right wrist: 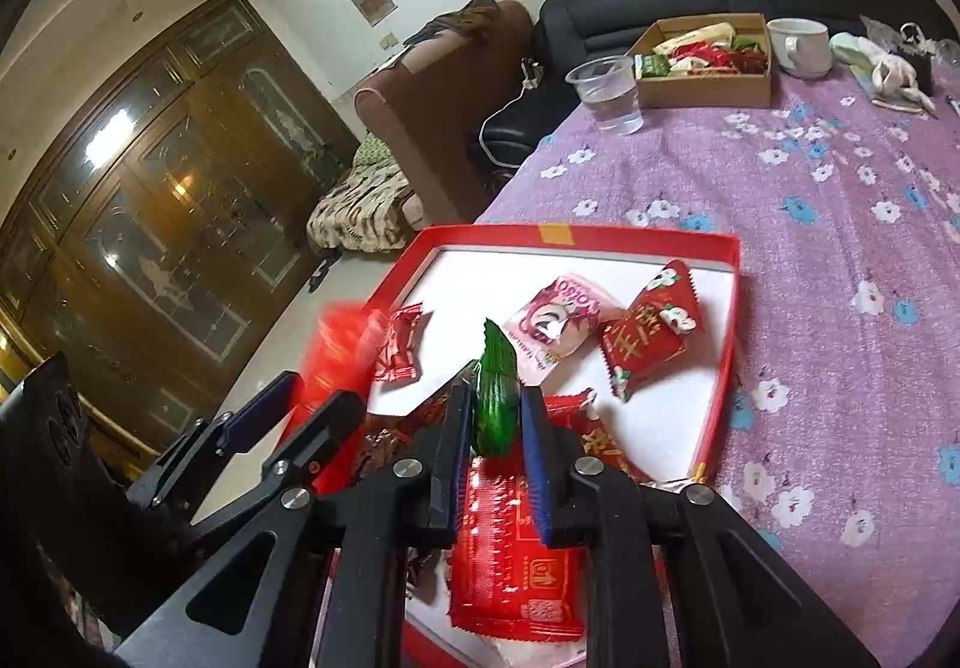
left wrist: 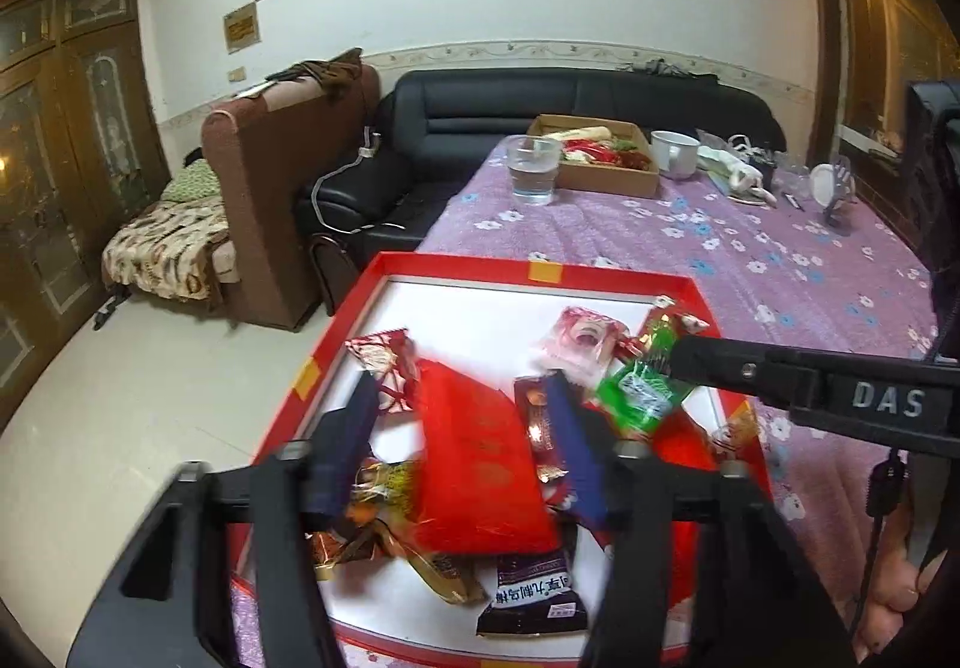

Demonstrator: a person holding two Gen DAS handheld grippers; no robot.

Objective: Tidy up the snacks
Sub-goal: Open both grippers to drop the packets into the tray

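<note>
Task mid-way: red tray [left wrist: 606,281] w/ approx 10 snacks loose. Right gripper [right wrist: 495,416] pinching green packet [right wrist: 495,398]; left gripper [left wrist: 462,428] spread over large red packet [left wrist: 480,464]. Sorting unfinished.

Purple flowered tablecloth [right wrist: 810,200] (fuzzy) under red tray [right wrist: 723,332], cardboard box [right wrist: 702,89], plastic cup [right wrist: 606,92], white mug [right wrist: 801,45].

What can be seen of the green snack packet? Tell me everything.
The green snack packet is a small, glossy plastic wrapper with a crimped end and a pale label. It stands on edge between the right gripper pads, which pinch it, held above the red tray over other wrapped snacks. It looks intact and sealed.
</note>
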